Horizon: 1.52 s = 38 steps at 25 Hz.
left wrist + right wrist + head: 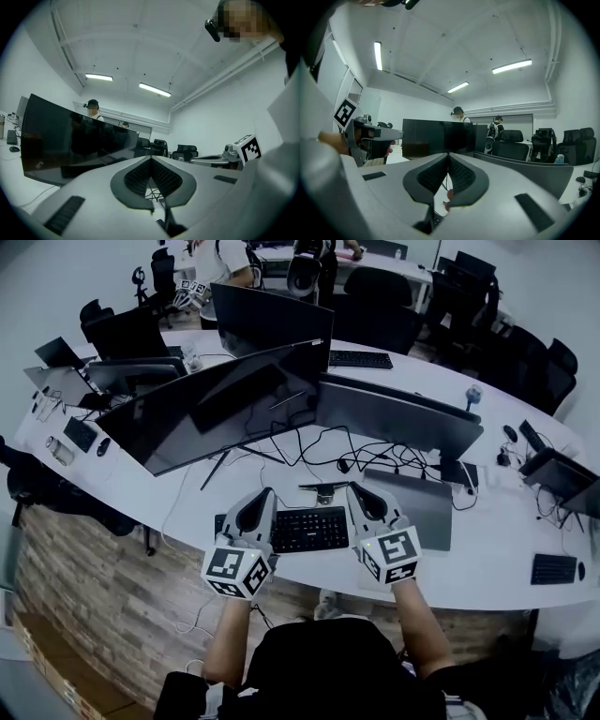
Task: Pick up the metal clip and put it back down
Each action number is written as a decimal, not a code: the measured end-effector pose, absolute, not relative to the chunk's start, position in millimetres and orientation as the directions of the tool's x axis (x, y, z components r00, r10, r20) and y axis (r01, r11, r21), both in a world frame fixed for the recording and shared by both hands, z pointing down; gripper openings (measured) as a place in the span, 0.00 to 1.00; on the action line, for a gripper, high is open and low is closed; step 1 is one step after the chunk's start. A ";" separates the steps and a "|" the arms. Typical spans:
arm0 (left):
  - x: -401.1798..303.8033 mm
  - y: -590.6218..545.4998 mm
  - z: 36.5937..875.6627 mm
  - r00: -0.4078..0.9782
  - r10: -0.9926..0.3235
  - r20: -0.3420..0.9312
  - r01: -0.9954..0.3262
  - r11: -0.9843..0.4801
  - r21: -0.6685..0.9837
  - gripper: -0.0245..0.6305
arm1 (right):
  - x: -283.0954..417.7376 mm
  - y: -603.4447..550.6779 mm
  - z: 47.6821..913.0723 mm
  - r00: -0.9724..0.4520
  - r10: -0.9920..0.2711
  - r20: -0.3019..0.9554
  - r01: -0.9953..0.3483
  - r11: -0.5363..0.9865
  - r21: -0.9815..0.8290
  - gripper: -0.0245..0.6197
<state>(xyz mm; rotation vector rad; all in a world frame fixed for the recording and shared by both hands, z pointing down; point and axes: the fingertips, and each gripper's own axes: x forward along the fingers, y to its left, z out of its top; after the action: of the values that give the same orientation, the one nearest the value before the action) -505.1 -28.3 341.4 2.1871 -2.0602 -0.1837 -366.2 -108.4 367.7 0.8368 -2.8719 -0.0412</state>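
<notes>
In the head view the person holds both tools side by side over the near edge of the white table [487, 549]. The left tongs [266, 495] and right tongs [356, 491] point toward the far edge and flank a black keyboard [309, 529]. Beyond it lie tangled cables [319, 451] and a row of dark monitors [216, 409]. No metal clip can be made out on the table here; if it is present it is too small or hidden, so its direction and long axis cannot be told. Both tongs sit about equally close to the keyboard area, and neither hand looks clearly nearer to a target. In the left gripper view the left tongs [150, 160] are closed, tips meeting with nothing between them. They aim level at a monitor, with cables showing through the gap below the tips. In the right gripper view the right tongs [448, 155] are likewise closed and empty. Two small reddish spots [447, 192] show through the gap under the tips, but what they are is unclear. The clip's place must probably be found first, most likely on the table ahead of the tongs.
</notes>
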 end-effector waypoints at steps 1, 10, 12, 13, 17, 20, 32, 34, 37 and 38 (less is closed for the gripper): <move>-503.4 -33.2 346.2 0.061 -0.998 0.012 -0.982 -0.058 0.179 0.05 | -365.9 -113.6 371.9 -0.834 -0.533 0.142 -0.530 0.846 0.064 0.07; -503.9 -70.1 378.3 0.037 -0.996 0.078 -0.979 -0.021 0.202 0.05 | -378.1 -152.3 407.7 -0.855 -0.479 0.199 -0.484 0.875 0.029 0.07; -504.8 -74.6 385.5 0.031 -0.995 0.091 -0.977 -0.011 0.211 0.05 | -381.8 -159.5 415.6 -0.860 -0.463 0.214 -0.471 0.882 0.017 0.07; -506.5 -76.3 389.8 0.023 -0.995 0.101 -0.977 -0.001 0.213 0.05 | -384.5 -162.8 419.9 -0.864 -0.452 0.224 -0.461 0.887 0.011 0.07; -516.0 -80.3 408.1 -0.013 -0.989 0.145 -0.972 0.046 0.229 0.05 | -397.2 -174.0 436.2 -0.874 -0.409 0.264 -0.423 0.906 0.003 0.07; -519.6 -83.4 421.8 -0.028 -0.985 0.172 -0.968 0.070 0.241 0.05 | -401.4 -181.8 449.6 -0.874 -0.386 0.295 -0.402 0.916 0.008 0.07; -527.1 -104.1 473.4 -0.050 -0.966 0.254 -0.951 0.123 0.282 0.05 | -405.5 -198.3 512.6 -0.836 -0.326 0.441 -0.343 0.938 0.042 0.07; -527.8 -105.4 482.3 -0.053 -0.962 0.268 -0.947 0.133 0.291 0.05 | -406.8 -197.5 520.6 -0.828 -0.315 0.463 -0.323 0.944 0.064 0.07; -525.9 -108.0 494.3 -0.048 -0.957 0.286 -0.943 0.138 0.303 0.05 | -408.0 -198.3 535.5 -0.817 -0.295 0.495 -0.288 0.953 0.093 0.07; -524.9 -108.8 497.7 -0.044 -0.956 0.291 -0.942 0.137 0.307 0.05 | -408.4 -198.7 540.1 -0.815 -0.289 0.502 -0.278 0.955 0.099 0.07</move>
<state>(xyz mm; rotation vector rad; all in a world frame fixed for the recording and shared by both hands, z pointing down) -524.9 -108.8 497.7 1.8198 -2.0024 -0.0441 -408.4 -198.7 540.1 0.4023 -2.5732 -0.0281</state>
